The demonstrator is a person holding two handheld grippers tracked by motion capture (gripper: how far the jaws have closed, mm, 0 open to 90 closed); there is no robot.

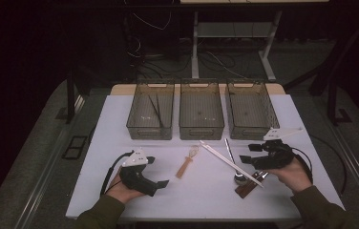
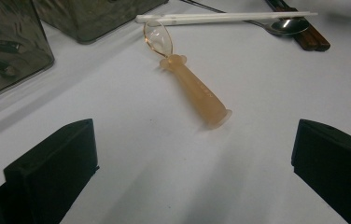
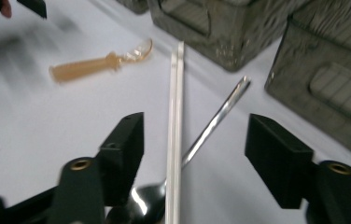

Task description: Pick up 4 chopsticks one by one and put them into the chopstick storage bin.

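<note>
A clear spoon with an orange handle (image 1: 186, 163) (image 2: 192, 88) (image 3: 89, 66) lies on the white table (image 1: 115, 143). To its right, a pair of white chopsticks (image 1: 225, 160) (image 3: 177, 116) crosses a metal spoon (image 1: 238, 177) (image 3: 215, 119) and a dark brown pair of sticks (image 1: 249, 186). My left gripper (image 1: 157, 171) (image 2: 192, 140) rests open, jaws wide, with the orange spoon lying just ahead of them. My right gripper (image 1: 249, 153) (image 3: 197, 130) hovers open above the white chopsticks and the metal spoon's handle, which run between its jaws untouched.
Three dark mesh bins stand in a row at the back: left (image 1: 149, 130), middle (image 1: 201, 130), right (image 1: 250, 131). The left bin holds dark chopsticks (image 1: 156, 109). The table's front edge is near both forearms.
</note>
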